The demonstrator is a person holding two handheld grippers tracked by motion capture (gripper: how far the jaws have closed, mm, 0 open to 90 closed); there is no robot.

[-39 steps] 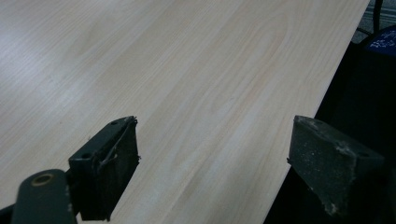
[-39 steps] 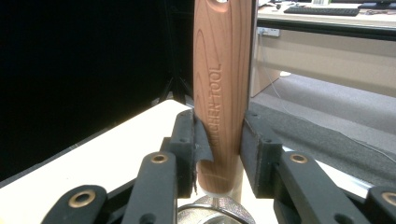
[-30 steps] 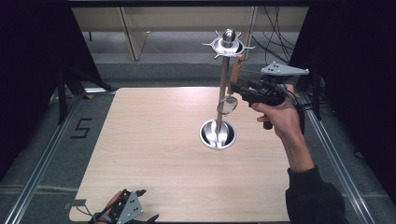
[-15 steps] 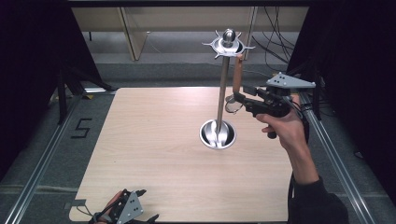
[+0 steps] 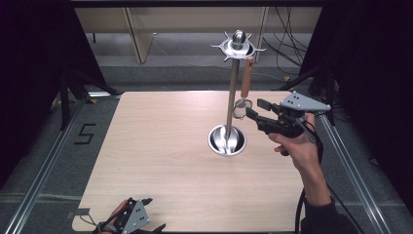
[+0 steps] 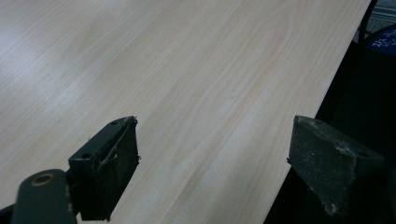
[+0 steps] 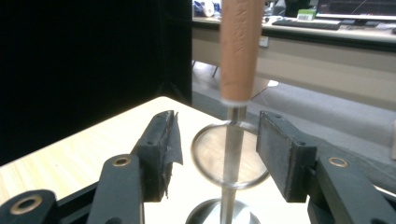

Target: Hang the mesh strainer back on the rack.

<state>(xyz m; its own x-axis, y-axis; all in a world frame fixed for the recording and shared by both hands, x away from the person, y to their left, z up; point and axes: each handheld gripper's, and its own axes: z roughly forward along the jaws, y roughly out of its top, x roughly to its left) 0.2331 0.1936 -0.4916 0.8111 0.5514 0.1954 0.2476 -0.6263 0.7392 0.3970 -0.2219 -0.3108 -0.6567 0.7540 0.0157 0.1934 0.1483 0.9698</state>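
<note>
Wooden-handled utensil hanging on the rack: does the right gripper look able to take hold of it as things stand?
Probably yes. The right gripper has just been opening, and the utensil hangs between its parted jaws untouched, its ring-shaped metal end level with the pads. Only the stand's pole is close behind.

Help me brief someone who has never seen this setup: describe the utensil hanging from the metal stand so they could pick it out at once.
On the wooden table stands a tall metal stand with a round base and a spiked crown. From a hook on that crown, on the side toward the right tongs, hangs the utensil. It is the one thing with a long light-brown handle, ending below in a round wire ring.
</note>
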